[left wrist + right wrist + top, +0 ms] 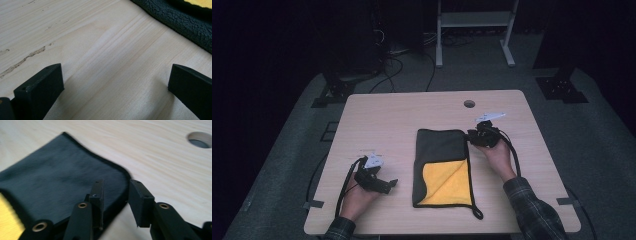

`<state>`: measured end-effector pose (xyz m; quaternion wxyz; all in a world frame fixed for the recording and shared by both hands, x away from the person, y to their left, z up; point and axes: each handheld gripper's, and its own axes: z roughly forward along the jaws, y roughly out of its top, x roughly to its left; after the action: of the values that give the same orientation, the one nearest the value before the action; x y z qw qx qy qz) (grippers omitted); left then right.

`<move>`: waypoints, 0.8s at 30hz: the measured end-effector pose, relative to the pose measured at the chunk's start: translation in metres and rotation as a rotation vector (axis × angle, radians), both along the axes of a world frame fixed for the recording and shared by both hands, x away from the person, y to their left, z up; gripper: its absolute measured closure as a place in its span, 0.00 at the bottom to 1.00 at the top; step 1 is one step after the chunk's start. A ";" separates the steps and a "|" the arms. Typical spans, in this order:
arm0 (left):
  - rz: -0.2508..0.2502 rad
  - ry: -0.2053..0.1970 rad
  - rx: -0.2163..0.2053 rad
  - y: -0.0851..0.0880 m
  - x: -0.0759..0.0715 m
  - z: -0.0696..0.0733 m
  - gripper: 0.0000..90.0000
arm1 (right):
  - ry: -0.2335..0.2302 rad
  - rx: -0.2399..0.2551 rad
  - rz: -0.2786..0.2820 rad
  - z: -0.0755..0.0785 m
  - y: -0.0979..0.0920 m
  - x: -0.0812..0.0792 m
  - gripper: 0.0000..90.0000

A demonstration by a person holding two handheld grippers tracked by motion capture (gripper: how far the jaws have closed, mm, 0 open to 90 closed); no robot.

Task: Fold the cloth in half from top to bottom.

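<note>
At the desk's [377, 112] middle, cloth [439, 150] lying lengthwise front-to-back, far right corner between right gripper's [115, 195] narrowly parted jaws; left gripper [115, 87] wide, well aside.

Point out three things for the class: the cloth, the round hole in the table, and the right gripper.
cloth [439, 145]: high view, on its dark upper half.
round hole [469, 104]: high view, at its centre.
right gripper [115, 196]: right gripper view, midway between its fingertips.
</note>
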<state>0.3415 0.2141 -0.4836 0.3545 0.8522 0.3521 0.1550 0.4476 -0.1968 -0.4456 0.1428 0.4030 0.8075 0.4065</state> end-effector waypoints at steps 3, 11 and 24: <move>0.000 0.000 0.000 0.000 0.000 0.000 0.00 | -0.005 -0.008 0.037 0.003 0.007 -0.012 0.69; 0.000 0.001 0.000 0.000 0.000 0.000 0.00 | 0.000 -0.012 0.148 0.001 0.028 -0.039 0.60; 0.002 0.000 -0.003 0.000 0.000 0.000 0.00 | 0.000 0.008 0.295 0.002 0.089 -0.057 0.54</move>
<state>0.3416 0.2139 -0.4837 0.3557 0.8512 0.3534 0.1550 0.3909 -0.1083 -0.4436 0.0797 0.2805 0.8562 0.4264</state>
